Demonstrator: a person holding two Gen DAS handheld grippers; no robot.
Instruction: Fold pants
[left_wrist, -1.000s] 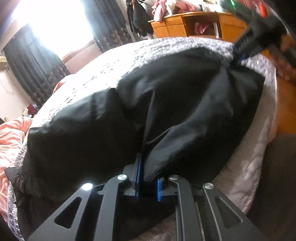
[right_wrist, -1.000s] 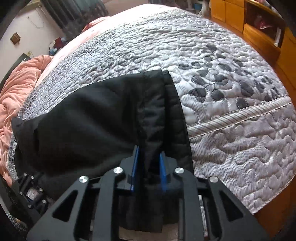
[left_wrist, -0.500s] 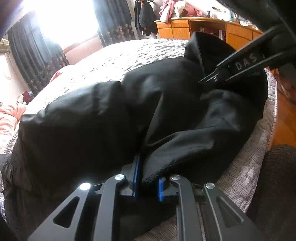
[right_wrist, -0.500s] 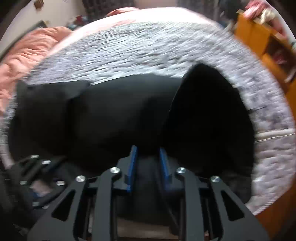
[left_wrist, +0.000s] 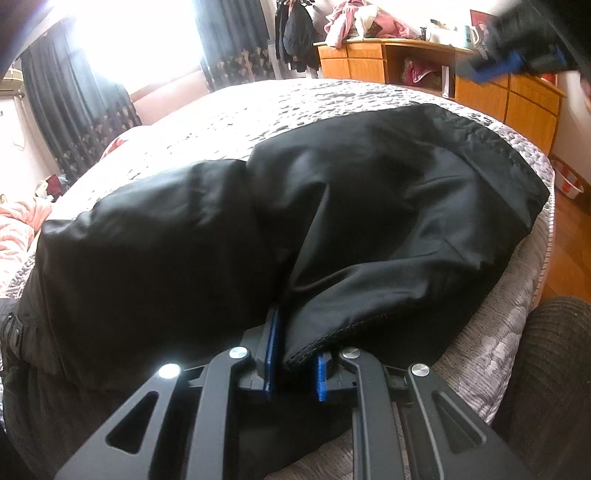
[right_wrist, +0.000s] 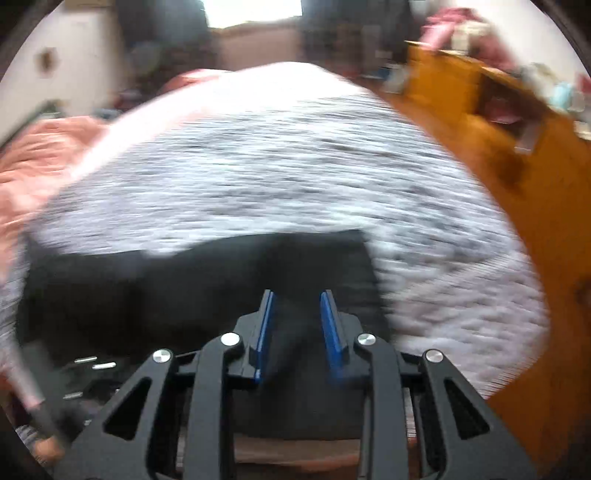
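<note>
- Two grippers in play over one wide bed, quilted grey-and-white, filling most of both views, with an orange wooden dresser beyond its far corner.
- Spread across the near part of the quilt: black pants, already doubled over, long axis running left to right across the left wrist view, a stitched hem edge lying at the far right, close to the mattress corner.
- Judged partway folded: one layer laid over another, bulging and creased, not yet flat or squared.
- Low and close to the near edge: left gripper, jaws narrow, pinching a thick seamed fold of the black cloth between the blue pads.
- High at the top right of the left wrist view, well apart from the fabric: right gripper, blurred and clearly mid-swing.
- In its own view, blue pads set apart with nothing clamped between them, black cloth lying below and ahead.
- Deciding relation for the coming move: pants directly ahead of and already inside the left claw, extending away rightward along their length; free end and hem out to the right, on the empty claw's side.
- Likely need, then: a fresh grasp by the right claw at the right end while the left one anchors the fold.
- Risk, as a judgement: slippery fabric sliding out of square when lifted.
</note>
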